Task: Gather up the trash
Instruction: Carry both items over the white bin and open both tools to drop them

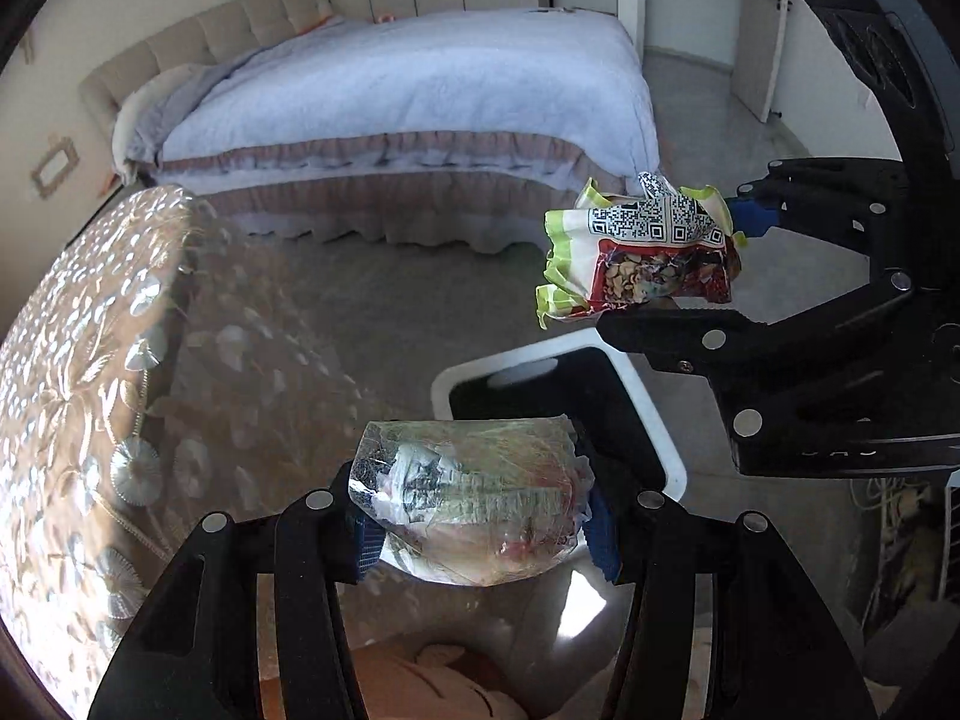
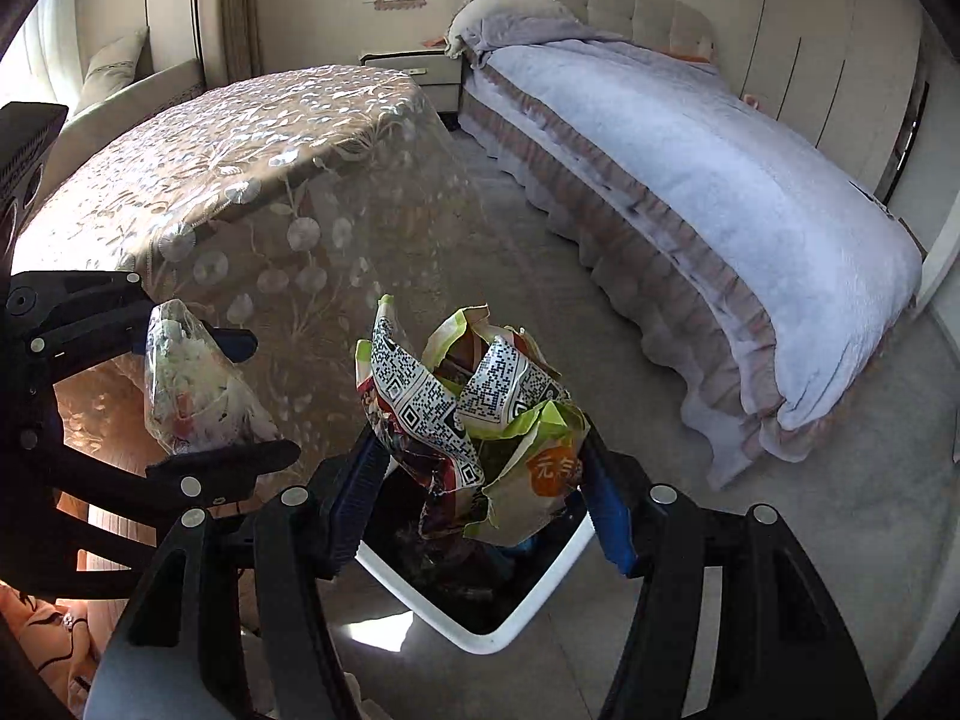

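My left gripper is shut on a crumpled clear plastic bag with scraps inside, held in the air near the white-rimmed trash bin. The bag also shows in the right wrist view, in the left gripper. My right gripper is shut on a crumpled green and red snack wrapper with QR codes, held just above the bin, which has a dark liner. In the left wrist view the wrapper hangs in the right gripper above the bin's far side.
A table with an embroidered brown cloth stands on the left, close to the bin. A bed with a pale blue cover fills the right. Grey floor lies between them. A nightstand stands by the headboard.
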